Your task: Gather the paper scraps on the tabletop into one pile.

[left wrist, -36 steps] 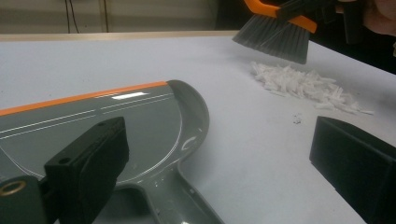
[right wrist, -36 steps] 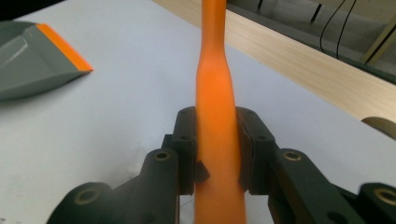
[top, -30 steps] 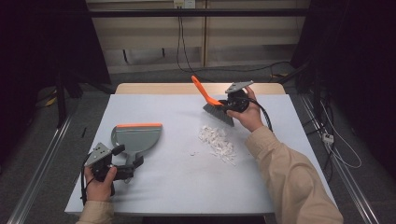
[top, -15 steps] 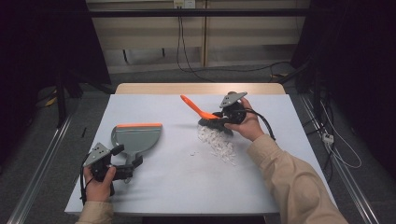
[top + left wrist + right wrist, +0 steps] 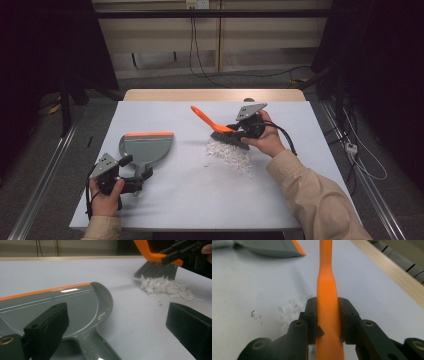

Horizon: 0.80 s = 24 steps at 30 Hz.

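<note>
A brush with an orange handle [image 5: 204, 117] and dark bristles [image 5: 229, 139] is clamped in my right gripper [image 5: 241, 131], which is shut on the handle [image 5: 326, 285]. The bristles rest at the far edge of a pile of white paper scraps [image 5: 230, 155]. A grey dustpan [image 5: 147, 149] with an orange lip lies flat at the left, lip facing the back. My left gripper [image 5: 136, 171] sits at the dustpan's handle. Its jaws stand wide open, and the handle [image 5: 100, 347] lies between them untouched. The left gripper view has the brush [image 5: 156, 268] over the scraps [image 5: 165, 287].
The table [image 5: 190, 200] has a white cover, with a wooden strip [image 5: 215, 95] along its back edge. Cables [image 5: 205, 60] hang behind it and a power strip [image 5: 350, 148] lies on the floor at the right. A metal rail [image 5: 45, 180] runs along the left.
My right gripper has carried the brush leftward and down onto the far side of the scraps, and the handle now leans flatter. The left gripper and the dustpan have stayed put.
</note>
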Each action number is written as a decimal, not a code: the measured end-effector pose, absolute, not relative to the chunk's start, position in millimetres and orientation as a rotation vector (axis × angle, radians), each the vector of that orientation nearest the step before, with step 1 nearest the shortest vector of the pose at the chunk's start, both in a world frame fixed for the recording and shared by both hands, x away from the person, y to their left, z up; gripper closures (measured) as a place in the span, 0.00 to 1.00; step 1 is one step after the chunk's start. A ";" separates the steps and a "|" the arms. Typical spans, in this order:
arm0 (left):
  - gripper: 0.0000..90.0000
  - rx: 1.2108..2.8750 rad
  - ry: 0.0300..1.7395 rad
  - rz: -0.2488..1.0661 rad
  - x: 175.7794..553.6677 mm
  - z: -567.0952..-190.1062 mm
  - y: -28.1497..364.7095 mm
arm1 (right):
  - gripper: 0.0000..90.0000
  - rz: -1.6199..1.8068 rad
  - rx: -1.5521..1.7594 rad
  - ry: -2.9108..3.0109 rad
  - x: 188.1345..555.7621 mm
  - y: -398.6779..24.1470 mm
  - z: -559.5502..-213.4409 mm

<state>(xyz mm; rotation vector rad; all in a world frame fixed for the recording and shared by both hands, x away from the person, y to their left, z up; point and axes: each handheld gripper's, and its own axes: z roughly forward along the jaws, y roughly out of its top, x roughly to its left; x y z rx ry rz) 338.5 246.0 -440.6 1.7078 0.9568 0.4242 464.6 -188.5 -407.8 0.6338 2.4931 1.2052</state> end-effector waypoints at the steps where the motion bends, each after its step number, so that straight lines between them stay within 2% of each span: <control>1: 0.05 1.706 0.958 0.423 338.7 -440.7 245.9 | 0.80 1.221 0.647 2.488 465.7 -190.1 -406.2; 12: 0.05 1.709 0.956 0.424 338.4 -440.5 246.0 | 0.80 1.234 0.704 2.421 467.1 -197.4 -391.8; 24: 0.05 1.711 0.949 0.424 338.5 -440.2 245.6 | 0.80 1.191 0.755 2.422 476.3 -201.8 -407.2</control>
